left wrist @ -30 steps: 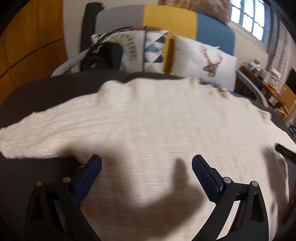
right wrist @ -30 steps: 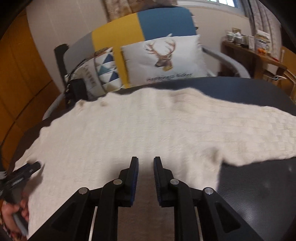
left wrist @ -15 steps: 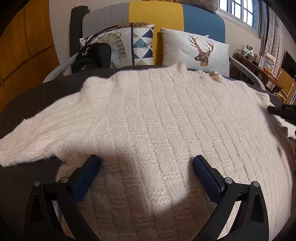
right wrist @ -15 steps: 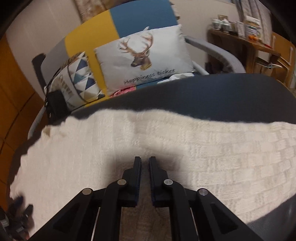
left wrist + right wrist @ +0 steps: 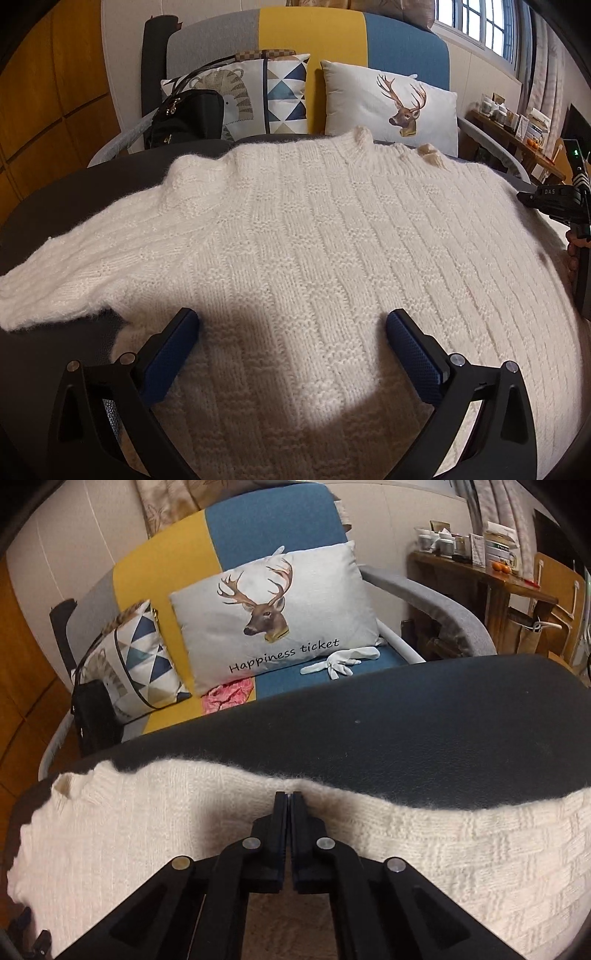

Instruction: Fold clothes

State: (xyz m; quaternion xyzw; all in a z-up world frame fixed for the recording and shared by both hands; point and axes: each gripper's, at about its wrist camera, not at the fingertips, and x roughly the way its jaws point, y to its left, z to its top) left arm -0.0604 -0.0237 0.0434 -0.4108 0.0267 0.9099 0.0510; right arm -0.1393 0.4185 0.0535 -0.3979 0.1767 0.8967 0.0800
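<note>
A cream knitted sweater (image 5: 314, 236) is lying spread flat across a dark surface (image 5: 406, 723), its neckline facing a colour-block sofa (image 5: 266, 528). The left gripper (image 5: 291, 332) is hovering over the sweater's lower body with its fingers (image 5: 413, 350) spread wide, holding nothing. The right gripper (image 5: 289, 801) is reaching the sweater's far edge with its fingers nearly together; whether they are pinching the knit cannot be told. A deer cushion (image 5: 273, 616), a white glove (image 5: 340, 661) and a black handbag (image 5: 188, 118) are sitting on the sofa.
</note>
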